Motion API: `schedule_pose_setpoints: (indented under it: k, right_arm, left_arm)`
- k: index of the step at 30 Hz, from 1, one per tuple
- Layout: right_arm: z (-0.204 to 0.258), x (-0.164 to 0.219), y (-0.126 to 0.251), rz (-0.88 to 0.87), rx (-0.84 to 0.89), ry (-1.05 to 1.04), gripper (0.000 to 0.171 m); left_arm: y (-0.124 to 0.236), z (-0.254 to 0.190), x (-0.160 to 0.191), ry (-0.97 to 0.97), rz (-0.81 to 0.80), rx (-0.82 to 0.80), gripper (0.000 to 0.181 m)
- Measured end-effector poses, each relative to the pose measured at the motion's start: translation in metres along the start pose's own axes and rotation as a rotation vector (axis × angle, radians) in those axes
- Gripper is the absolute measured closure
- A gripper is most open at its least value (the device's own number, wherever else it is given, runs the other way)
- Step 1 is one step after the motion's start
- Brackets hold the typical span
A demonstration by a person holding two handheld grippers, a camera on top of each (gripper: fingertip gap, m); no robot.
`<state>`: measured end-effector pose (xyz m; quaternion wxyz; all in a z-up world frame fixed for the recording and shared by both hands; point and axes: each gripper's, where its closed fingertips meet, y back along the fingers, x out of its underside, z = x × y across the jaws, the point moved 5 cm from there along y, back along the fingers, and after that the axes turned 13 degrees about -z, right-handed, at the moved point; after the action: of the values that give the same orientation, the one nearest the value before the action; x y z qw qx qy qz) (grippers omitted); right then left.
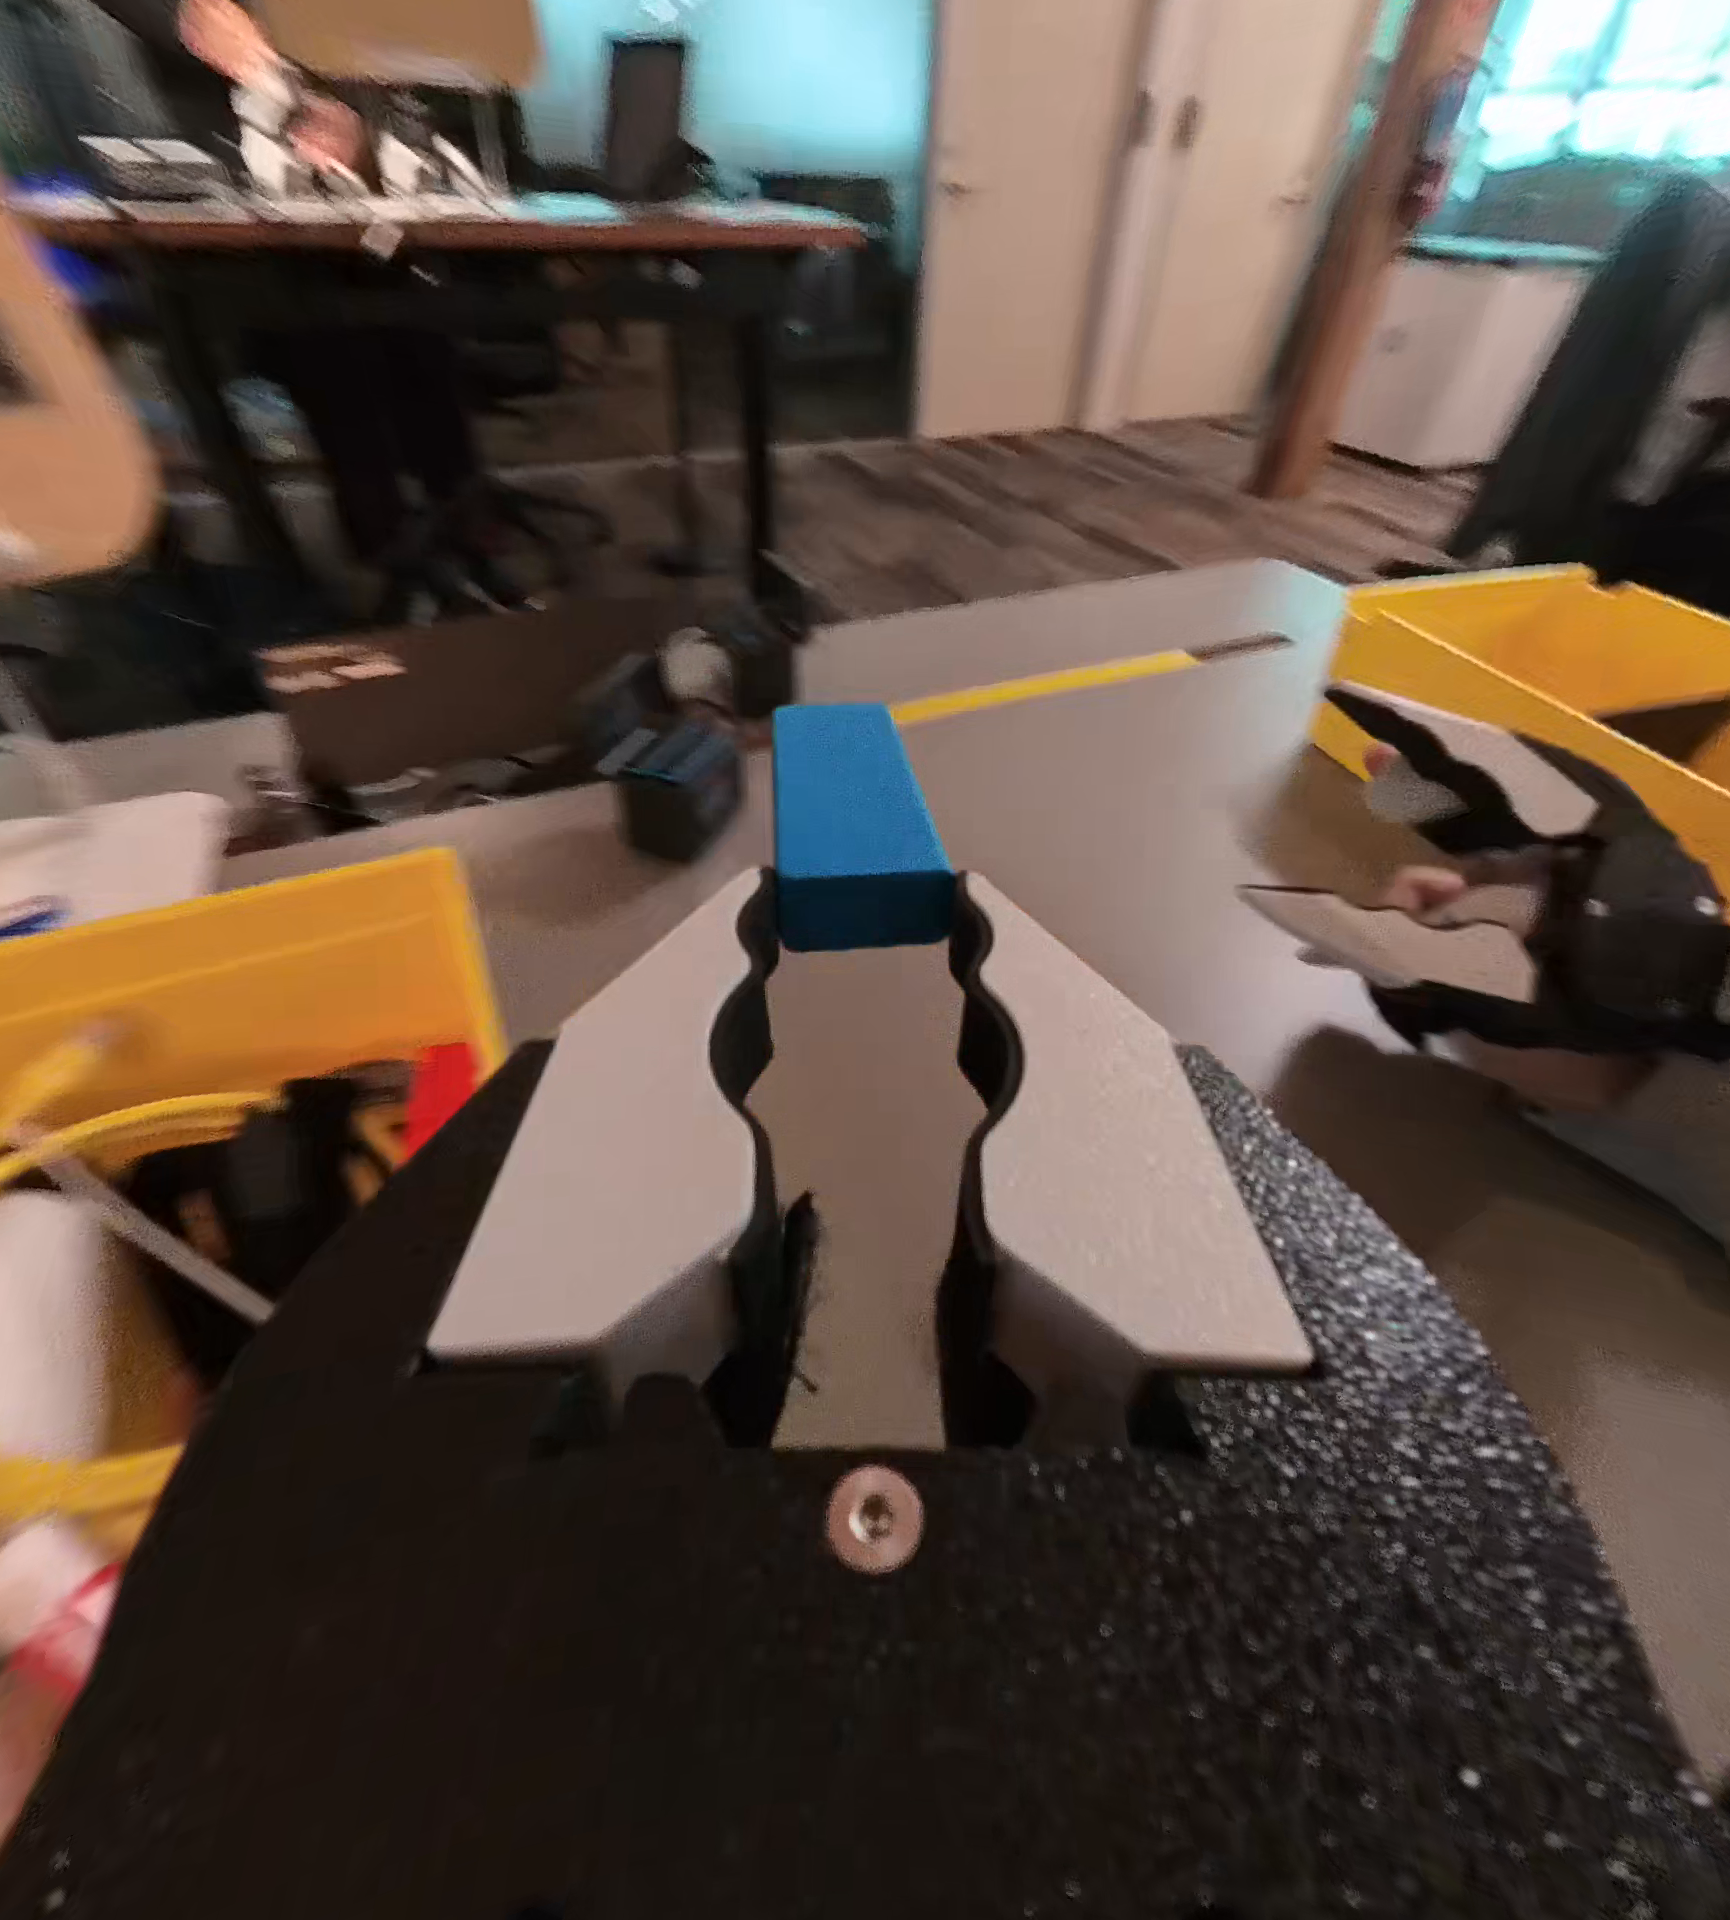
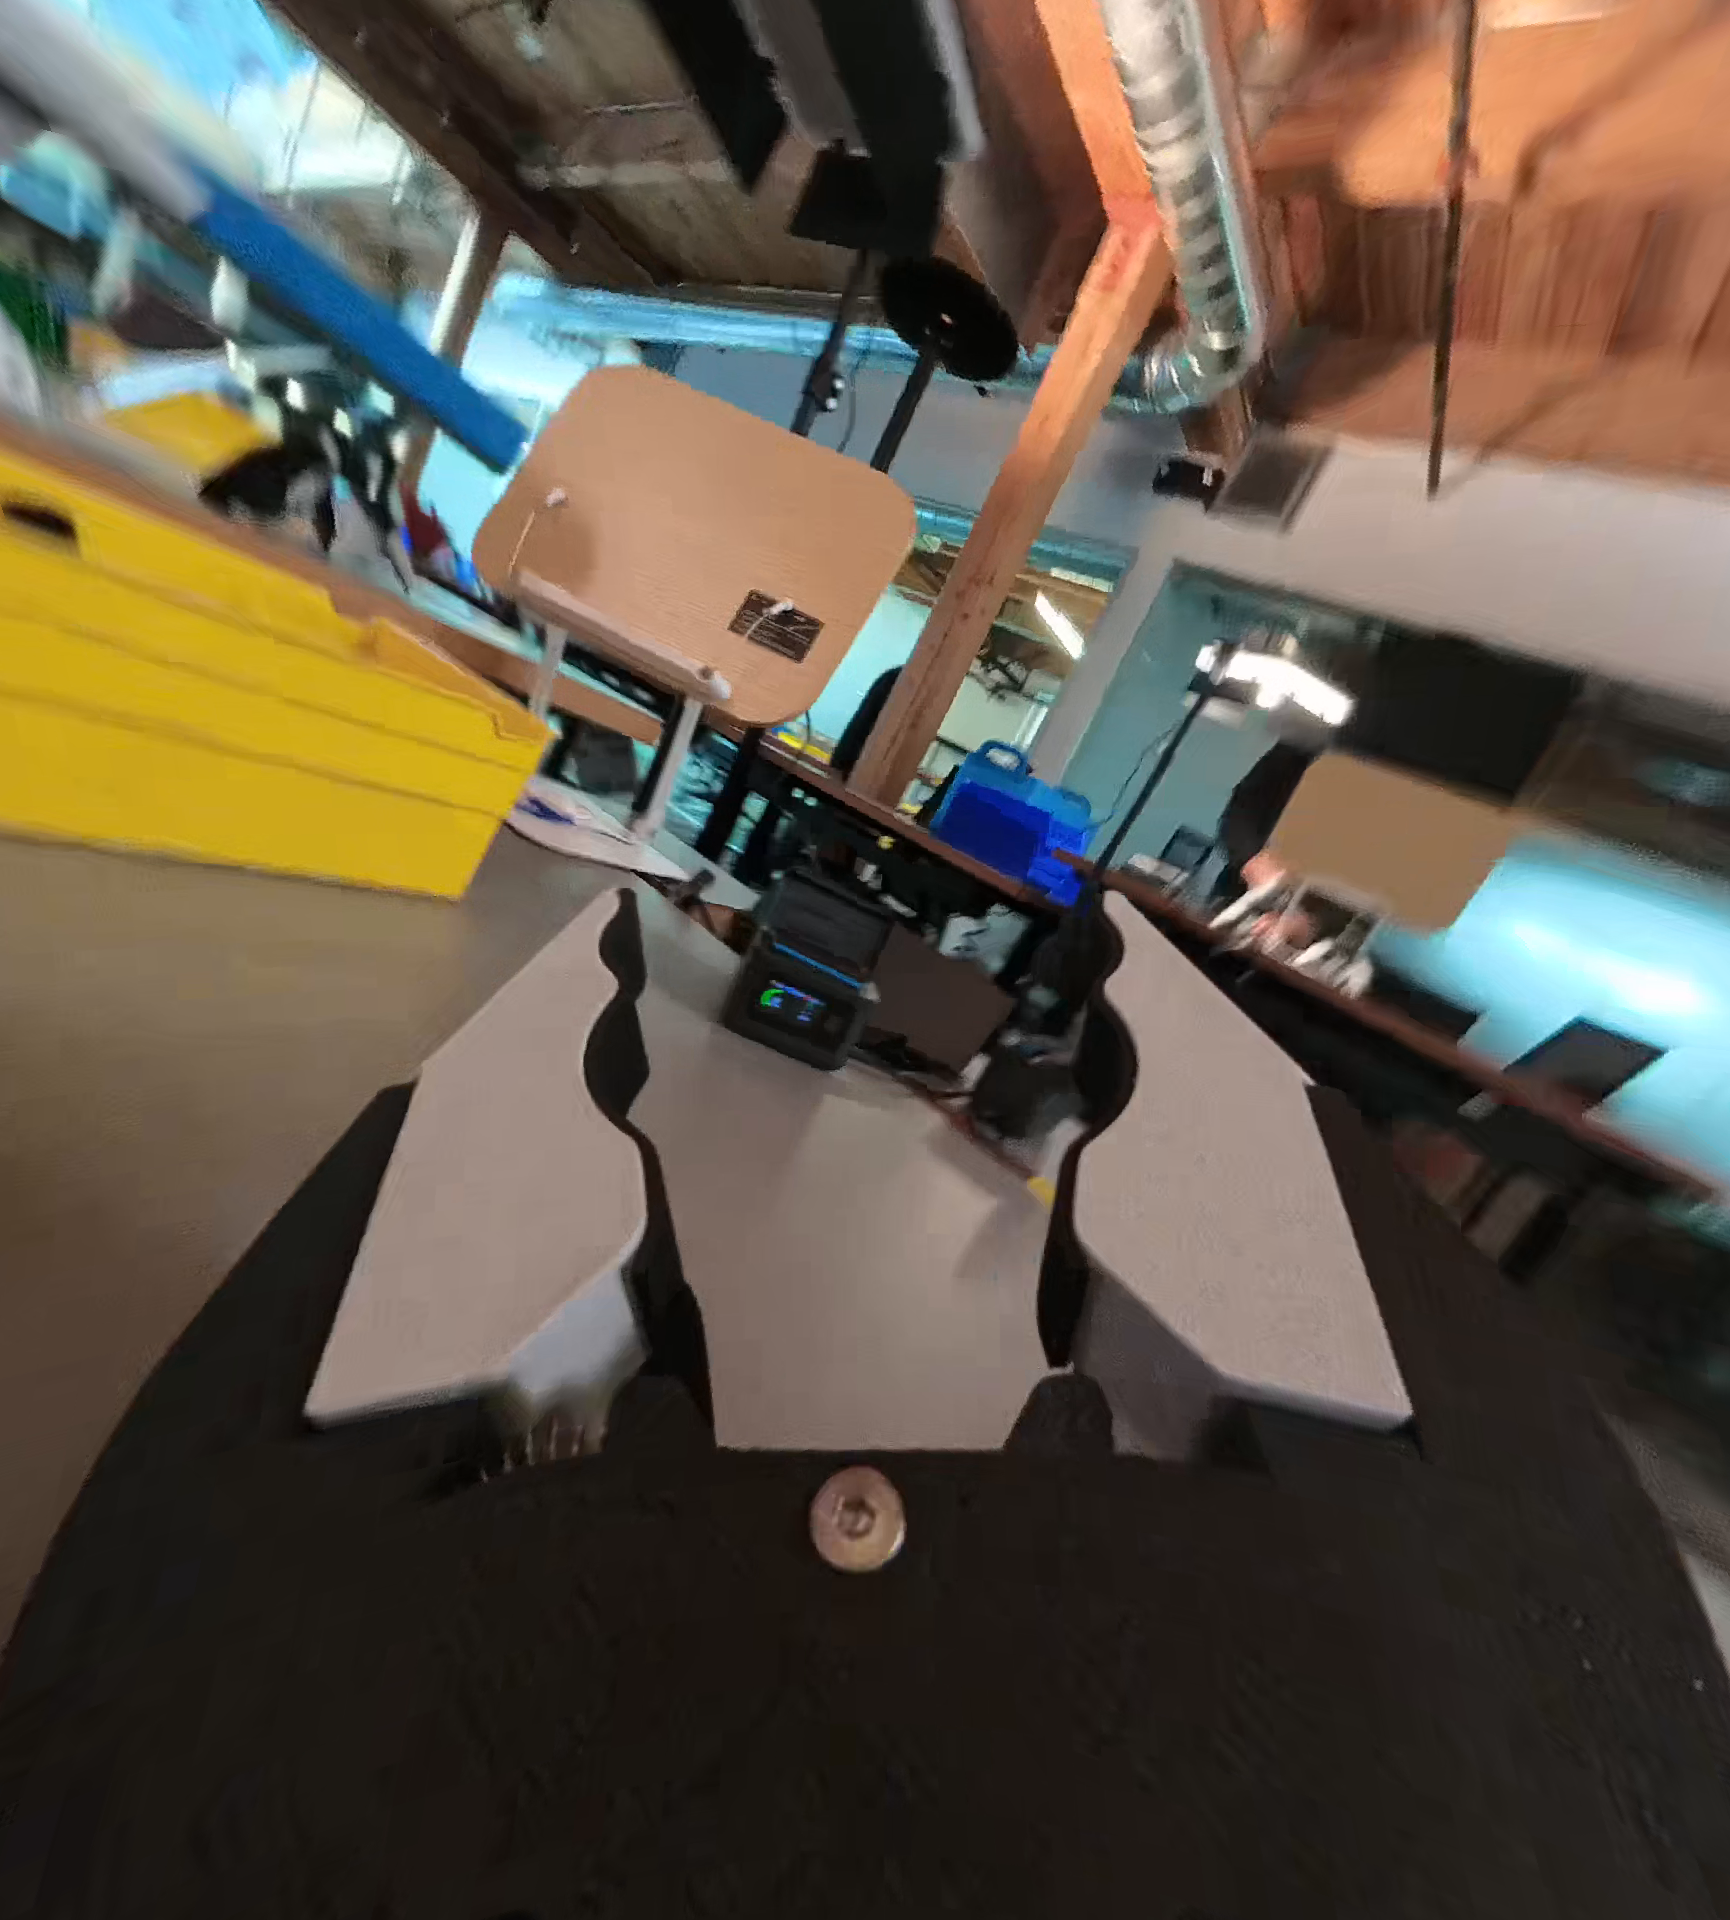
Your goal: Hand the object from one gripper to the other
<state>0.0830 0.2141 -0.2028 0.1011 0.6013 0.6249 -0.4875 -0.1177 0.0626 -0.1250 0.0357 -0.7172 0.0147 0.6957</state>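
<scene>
A blue rectangular block [image 1: 856, 826] is clamped between the fingertips of my left gripper [image 1: 863, 914] and points forward, held above the grey table [image 1: 549, 935]. My right gripper shows at the right of the left wrist view [image 1: 1328, 831], a person's hand on it, its grey fingers spread and pointing left toward the block, still apart from it. In the right wrist view my right gripper [image 2: 866, 925] is open and empty, tilted, with only the table and room between its fingers. The block does not show in that view.
A yellow bin [image 1: 196, 966] with yellow cable and odds and ends stands at the left, another yellow bin [image 1: 1567, 665] at the right behind the right gripper. A small black device [image 2: 804, 977] sits near the table's edge. Desks and chairs stand beyond.
</scene>
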Motion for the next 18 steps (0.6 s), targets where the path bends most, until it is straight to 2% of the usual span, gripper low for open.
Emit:
schedule_pose_setpoints:
  k: [4, 5, 7, 11, 12, 14, 16, 18]
  right_arm:
    - [0.032, -0.023, 0.003, -0.022, -0.199, 0.425, 0.104]
    - [0.041, -0.025, 0.003, -0.016, -0.233, 0.482, 0.113]
    - [0.052, -0.026, 0.001, -0.008, -0.267, 0.537, 0.118]
    - [0.055, -0.022, 0.0, 0.018, -0.285, 0.542, 0.124]
    - [0.054, -0.021, 0.0, 0.024, -0.284, 0.544, 0.129]
    - [0.049, -0.021, 0.001, 0.039, -0.269, 0.538, 0.152]
    - [0.044, -0.022, -0.001, 0.065, -0.271, 0.425, 0.157]
    - [0.034, -0.023, -0.003, 0.111, -0.24, 0.156, 0.157]
  left_arm:
    - [-0.032, -0.053, 0.024, 0.036, 0.152, 0.203, 0.151]
    - [-0.038, -0.065, 0.031, 0.039, 0.189, 0.248, 0.151]
    - [-0.049, -0.085, 0.044, 0.018, 0.262, 0.317, 0.151]
    - [-0.062, -0.112, 0.057, 0.025, 0.317, 0.425, 0.151]
    - [-0.063, -0.117, 0.058, 0.039, 0.313, 0.448, 0.15]
    - [-0.066, -0.119, 0.059, 0.015, 0.305, 0.456, 0.15]
    - [-0.069, -0.122, 0.054, -0.026, 0.231, 0.468, 0.149]
    - [-0.07, -0.123, 0.05, -0.111, 0.17, 0.462, 0.116]
